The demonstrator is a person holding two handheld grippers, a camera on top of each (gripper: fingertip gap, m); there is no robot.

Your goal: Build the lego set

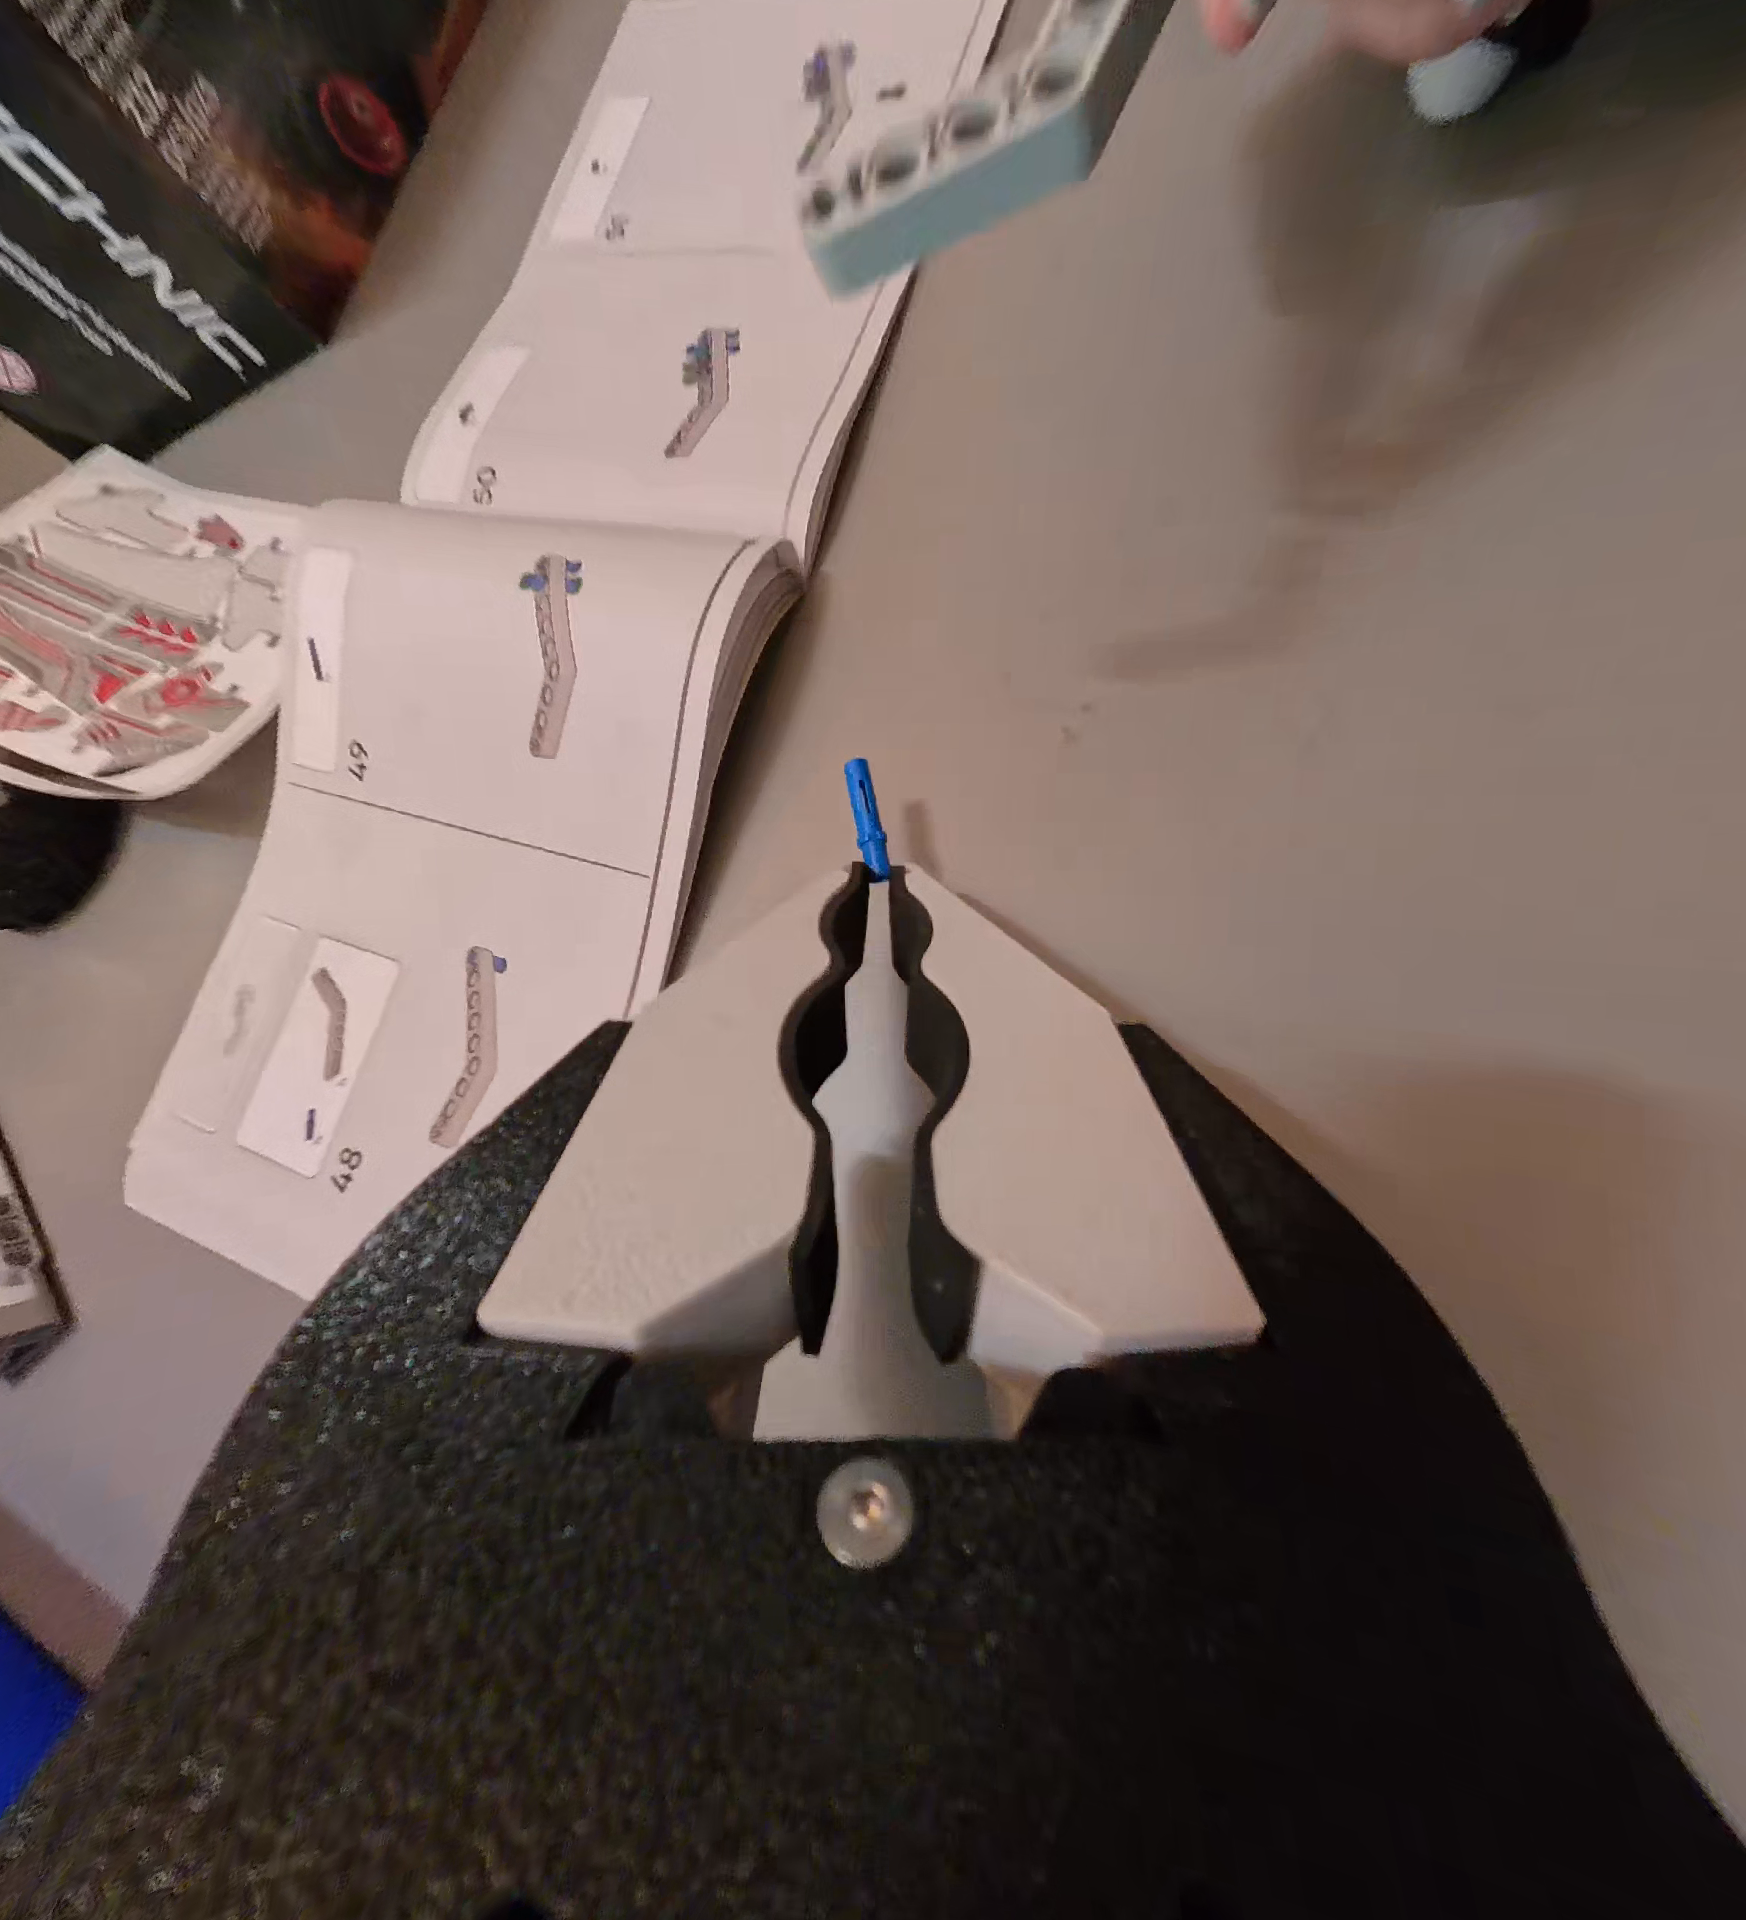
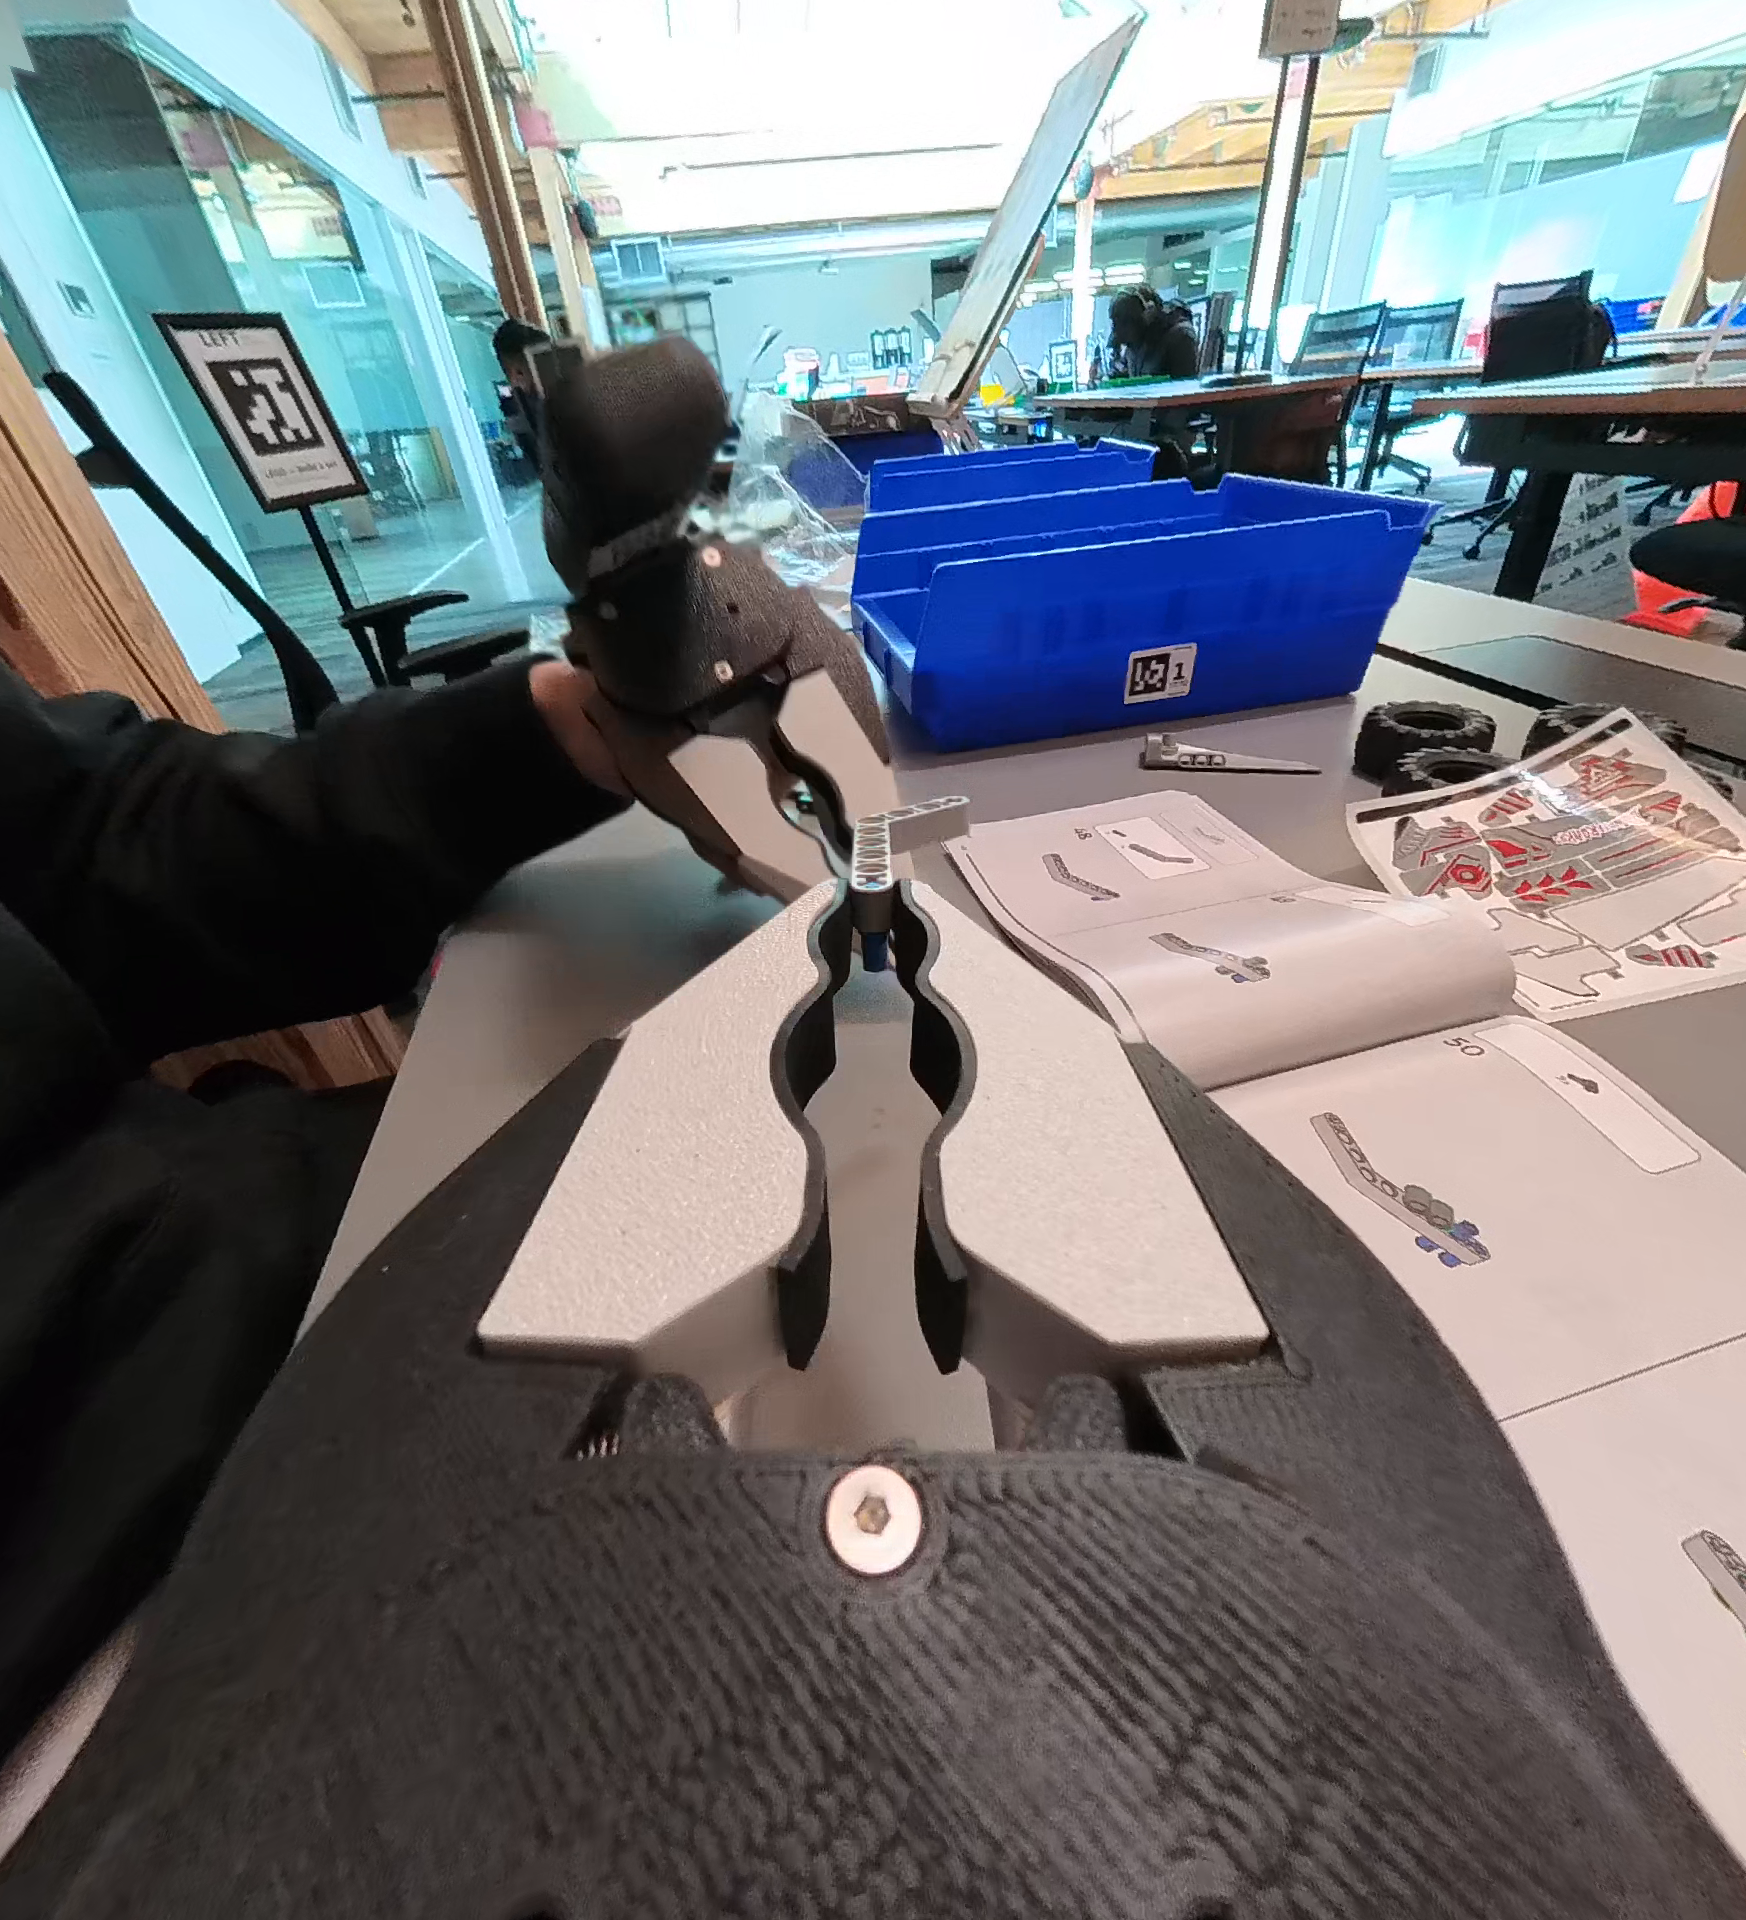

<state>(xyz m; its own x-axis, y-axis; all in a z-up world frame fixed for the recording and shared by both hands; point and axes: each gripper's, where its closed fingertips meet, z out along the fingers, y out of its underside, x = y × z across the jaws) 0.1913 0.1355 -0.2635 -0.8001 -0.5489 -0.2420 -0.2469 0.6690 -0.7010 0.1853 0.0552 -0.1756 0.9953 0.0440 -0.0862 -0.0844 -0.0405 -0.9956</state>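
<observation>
Two handheld grippers work above a grey table [image 1: 1264, 727]. Closed at its tips, the left gripper [image 1: 879, 878] pinches a small blue pin [image 1: 867, 816] that juts forward, clear of the tabletop. The right gripper [image 2: 874, 894], jaws nearly together, clamps one end of a bent grey lego beam [image 2: 895, 831] held in the air. An open instruction booklet [image 1: 495, 727] lies beside a red-and-grey sticker sheet [image 1: 90, 623].

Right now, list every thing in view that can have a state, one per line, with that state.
Left gripper: shut on the small blue plastic pin.
Right gripper: shut on the bent grey holed beam.
White paper instruction booklet: lying open on the table.
Blue plastic bin: upright; contents hidden.
Red-and-grey sticker sheet: lying flat, edges curling.
</observation>
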